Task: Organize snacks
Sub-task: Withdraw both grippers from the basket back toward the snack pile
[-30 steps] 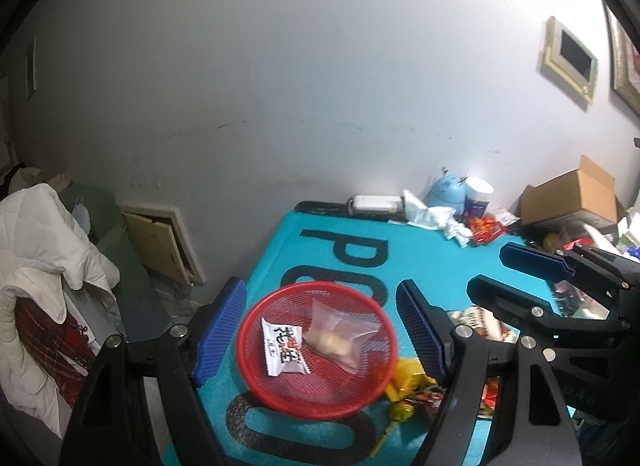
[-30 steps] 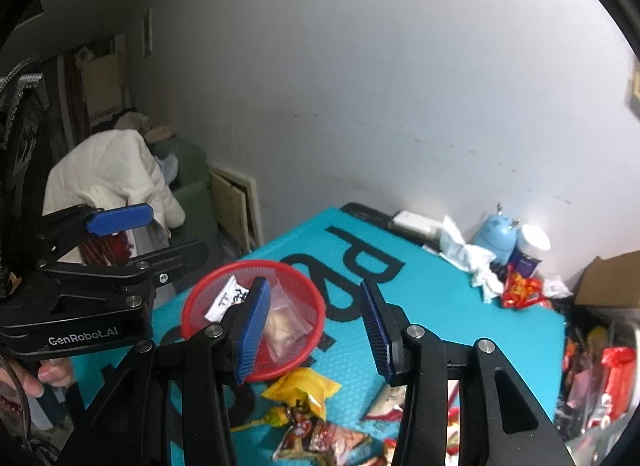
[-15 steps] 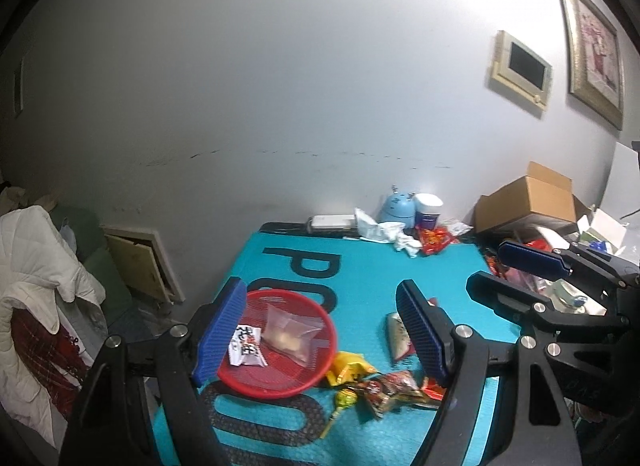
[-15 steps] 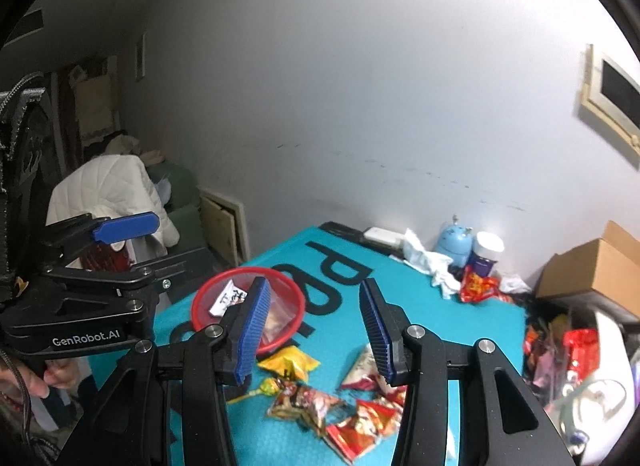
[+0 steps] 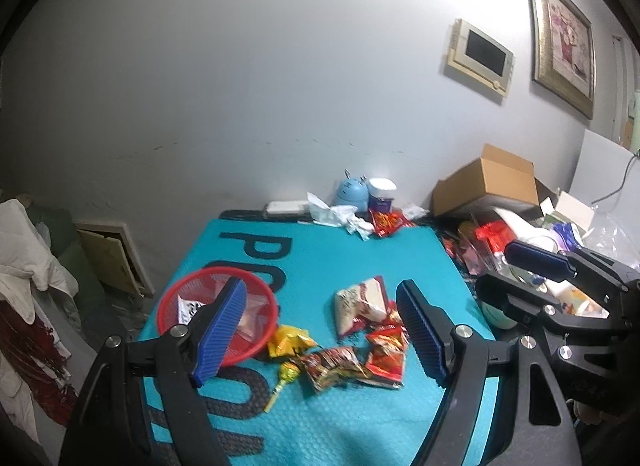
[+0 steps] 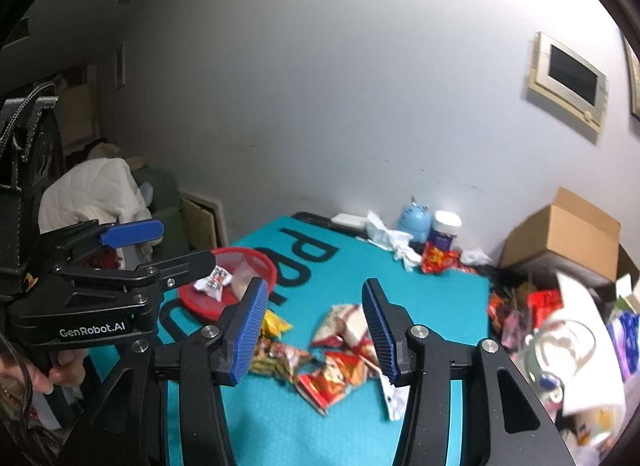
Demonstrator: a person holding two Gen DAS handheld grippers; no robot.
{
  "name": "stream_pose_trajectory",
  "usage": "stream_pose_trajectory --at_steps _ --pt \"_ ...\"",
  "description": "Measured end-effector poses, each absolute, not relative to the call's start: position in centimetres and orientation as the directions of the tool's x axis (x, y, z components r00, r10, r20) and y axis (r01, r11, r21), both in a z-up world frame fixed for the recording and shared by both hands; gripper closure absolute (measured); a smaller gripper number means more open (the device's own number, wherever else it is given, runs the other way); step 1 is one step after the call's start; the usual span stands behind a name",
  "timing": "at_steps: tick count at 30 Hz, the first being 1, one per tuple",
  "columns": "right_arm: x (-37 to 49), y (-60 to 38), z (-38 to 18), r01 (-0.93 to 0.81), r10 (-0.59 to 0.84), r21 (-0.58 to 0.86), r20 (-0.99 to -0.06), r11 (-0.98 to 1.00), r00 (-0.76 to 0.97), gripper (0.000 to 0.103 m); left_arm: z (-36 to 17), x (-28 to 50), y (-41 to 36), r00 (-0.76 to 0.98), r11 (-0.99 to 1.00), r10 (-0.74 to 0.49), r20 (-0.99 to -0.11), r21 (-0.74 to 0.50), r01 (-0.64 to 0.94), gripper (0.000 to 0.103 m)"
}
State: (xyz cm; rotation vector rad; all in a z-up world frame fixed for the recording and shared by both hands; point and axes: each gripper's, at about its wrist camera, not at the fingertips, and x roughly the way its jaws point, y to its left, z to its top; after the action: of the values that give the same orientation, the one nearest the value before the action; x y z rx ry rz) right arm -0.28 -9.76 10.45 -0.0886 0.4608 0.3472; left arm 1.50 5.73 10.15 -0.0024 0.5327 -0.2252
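Snack packets [image 5: 360,342] lie loose mid-worktop on the teal mat [image 5: 328,262]; the red basket [image 5: 176,306] beside them at the mat's left edge holds two packets. Left hand-held gripper [image 5: 320,330] and right hand-held gripper [image 6: 314,330] hover above, jaws apart, empty. Back edge clutter: blue figurine [image 5: 352,191], tissues [image 5: 336,215], jar [image 5: 382,195]. Cardboard box [image 5: 492,185] and a blurred pile to the right. Basket partly hidden behind left finger [image 5: 220,330].

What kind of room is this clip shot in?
Most likely a lived-in home room, not a lab: framed picture on the wall, cluttered table with snack packets, an open cardboard box and a white quilted jacket.
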Motion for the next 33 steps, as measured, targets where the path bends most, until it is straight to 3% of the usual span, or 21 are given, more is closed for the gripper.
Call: stream_pose_trajectory --at_steps 21,29,33 --pt "-2.9 -14.8 4.3 -0.249 0.236 0.056 -0.564 0.967 0.791 0.054 3.8 0.5 0.7 0.723 0.954 -0.275 -0.633 -0.089 0.286 0.026" --pt "-2.1 -15.2 1.3 -0.241 0.236 0.077 -0.614 0.967 0.753 0.054 0.9 1.2 0.2 0.696 0.960 -0.245 -0.675 -0.069 0.271 0.026" --pt "-1.3 -15.2 -0.1 -0.249 0.251 0.094 -0.634 0.964 0.731 0.047 -0.5 1.9 0.3 0.672 0.960 -0.247 -0.698 -0.080 0.269 0.026"
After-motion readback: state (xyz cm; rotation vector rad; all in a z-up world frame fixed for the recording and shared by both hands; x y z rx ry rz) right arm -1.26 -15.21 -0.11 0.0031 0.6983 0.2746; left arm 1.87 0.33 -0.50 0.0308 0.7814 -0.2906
